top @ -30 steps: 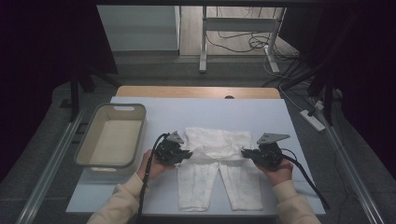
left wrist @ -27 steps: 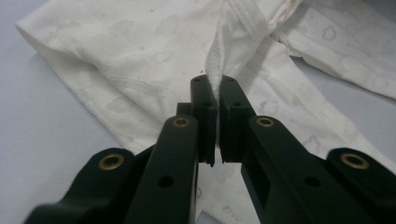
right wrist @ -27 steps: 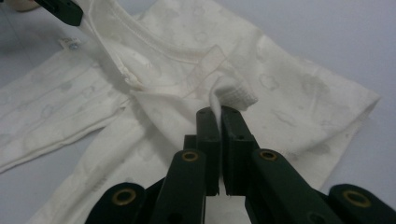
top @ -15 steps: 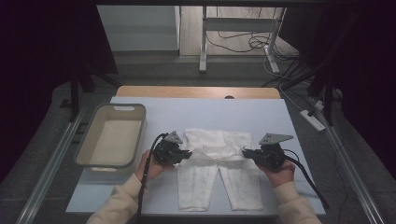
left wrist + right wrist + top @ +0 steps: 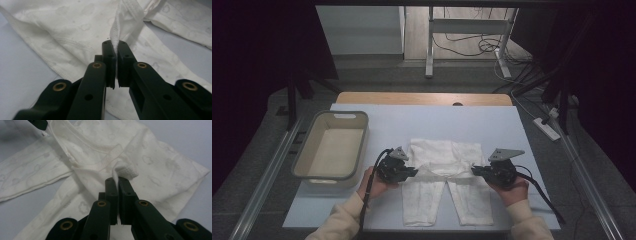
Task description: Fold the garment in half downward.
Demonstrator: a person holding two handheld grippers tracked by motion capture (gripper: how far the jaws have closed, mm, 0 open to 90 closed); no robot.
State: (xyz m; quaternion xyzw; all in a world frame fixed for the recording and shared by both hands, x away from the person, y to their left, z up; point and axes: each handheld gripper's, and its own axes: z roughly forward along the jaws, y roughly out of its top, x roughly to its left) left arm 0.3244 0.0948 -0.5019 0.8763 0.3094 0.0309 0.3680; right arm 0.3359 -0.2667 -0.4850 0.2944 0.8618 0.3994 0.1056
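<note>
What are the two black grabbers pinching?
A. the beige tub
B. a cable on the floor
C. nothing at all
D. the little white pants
D: the left gripper and the right gripper are each shut on a fold of the white pants, while the beige tub sits off to the side, untouched.

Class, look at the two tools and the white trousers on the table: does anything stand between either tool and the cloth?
Nothing visible does. The left tool is shut on a fold of the white trousers, and the right tool pinches the cloth at the other side. The tub sits off to the left, apart from both.
</note>
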